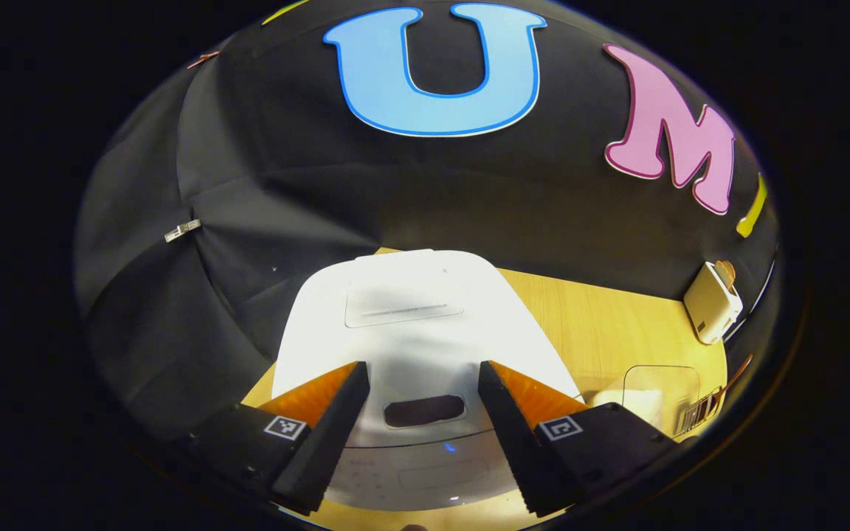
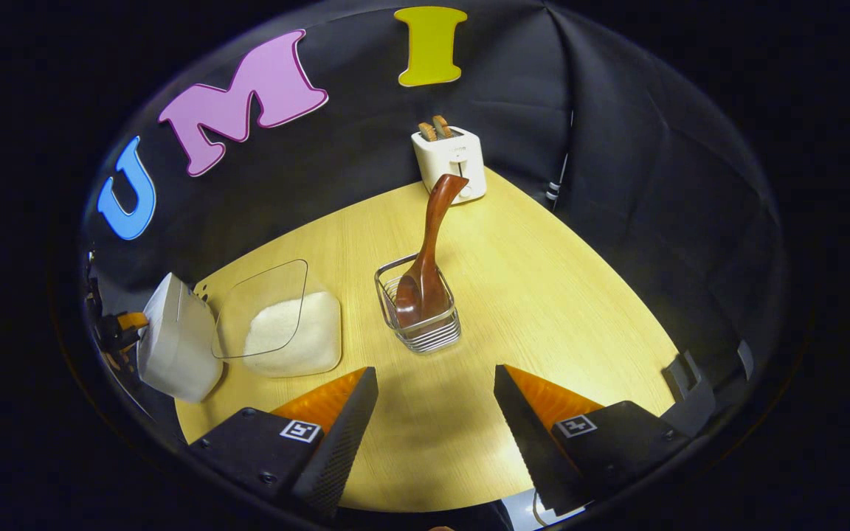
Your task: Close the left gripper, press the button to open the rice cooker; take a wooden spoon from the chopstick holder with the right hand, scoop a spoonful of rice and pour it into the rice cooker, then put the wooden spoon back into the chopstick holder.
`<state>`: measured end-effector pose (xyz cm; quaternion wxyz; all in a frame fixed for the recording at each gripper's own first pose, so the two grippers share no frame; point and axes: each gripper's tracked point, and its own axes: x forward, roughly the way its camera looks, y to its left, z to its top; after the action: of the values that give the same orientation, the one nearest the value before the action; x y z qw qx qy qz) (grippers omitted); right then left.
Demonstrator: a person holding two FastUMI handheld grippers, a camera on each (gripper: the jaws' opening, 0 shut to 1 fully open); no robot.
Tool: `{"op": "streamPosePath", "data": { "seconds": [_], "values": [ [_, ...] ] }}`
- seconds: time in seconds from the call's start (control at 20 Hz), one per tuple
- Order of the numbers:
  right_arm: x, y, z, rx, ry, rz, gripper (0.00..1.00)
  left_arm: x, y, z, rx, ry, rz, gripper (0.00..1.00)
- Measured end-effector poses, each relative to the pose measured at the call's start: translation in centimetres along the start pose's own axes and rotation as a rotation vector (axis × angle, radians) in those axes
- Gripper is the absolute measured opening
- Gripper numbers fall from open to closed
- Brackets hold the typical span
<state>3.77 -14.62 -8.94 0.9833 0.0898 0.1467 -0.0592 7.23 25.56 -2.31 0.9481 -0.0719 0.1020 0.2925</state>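
The white rice cooker (image 1: 425,324) sits directly ahead in the left gripper view, lid down, with its dark oval button (image 1: 423,410) near the front. My left gripper (image 1: 423,376) hangs open above the cooker, a finger on each side of the button. In the right gripper view the wire chopstick holder (image 2: 419,313) stands mid-table with a dark wooden spoon (image 2: 429,243) upright in it, bowl down. My right gripper (image 2: 436,380) is open and empty, just short of the holder. A clear box of white rice (image 2: 294,332) lies left of the holder, next to the cooker (image 2: 174,339).
A white toaster (image 2: 451,158) with bread slices in it stands at the far corner of the wooden table (image 2: 558,295); it also appears as the toaster (image 1: 713,302) at the right of the left gripper view. Black cloth walls close in the table.
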Motion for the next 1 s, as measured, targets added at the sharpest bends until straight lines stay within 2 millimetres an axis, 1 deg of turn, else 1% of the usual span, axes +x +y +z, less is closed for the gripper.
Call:
{"op": "streamPosePath", "data": {
  "seconds": [0.2, 0.3, 0.4, 0.5, 0.55, 0.65, 0.7, 0.75, 0.8, 0.9, 1.0],
  "values": [
    [0.9, 0.6, -0.9, -0.034, 0.029, 0.03, 0.99, 0.1, -0.2, -0.2, 0.01, -0.071, 0.03, 1.0],
    [1.1, 1.2, -1.4, -0.049, 0.042, 0.054, 0.99, 0.1, -0.3, 0.0, -0.003, -0.095, 0.029, 1.0],
    [1.3, 2.0, -1.3, -0.069, 0.041, 0.072, 0.99, 0.2, -0.5, 0.1, 0.015, -0.1, 0.005, 1.0],
    [1.2, 3.1, -1.0, -0.094, 0.027, 0.085, 0.99, -0.8, -0.1, 0.2, 0.024, -0.091, 0.008, 1.0],
    [0.7, 3.7, -0.5, -0.105, 0.004, 0.091, 0.99, -1.4, 0.3, 1.0, 0.023, -0.125, 0.018, 0.99],
    [-0.5, 4.9, 1.0, -0.122, -0.065, 0.083, 0.99, -3.8, -0.1, 4.1, 0.037, -0.274, -0.012, 0.96],
    [-1.2, 5.5, 1.6, -0.131, -0.091, 0.078, 0.99, -5.4, -0.5, 5.6, 0.051, -0.334, -0.037, 0.95],
    [-2.1, 6.1, 2.4, -0.133, -0.121, 0.073, 0.99, -7.3, -1.1, 6.6, 0.07, -0.382, -0.063, 0.95],
    [-3.0, 7.0, 3.7, -0.129, -0.164, 0.075, 0.99, -9.3, -1.2, 7.6, 0.089, -0.429, -0.087, 0.95],
    [-5.6, 8.9, 6.5, -0.141, -0.26, 0.09, 0.99, -13.2, -1.4, 8.5, 0.116, -0.496, -0.145, 0.95],
    [-9.0, 10.3, 9.2, -0.168, -0.363, 0.091, 0.99, -17.0, -1.6, 8.2, 0.125, -0.538, -0.195, 0.95]
  ]
}}
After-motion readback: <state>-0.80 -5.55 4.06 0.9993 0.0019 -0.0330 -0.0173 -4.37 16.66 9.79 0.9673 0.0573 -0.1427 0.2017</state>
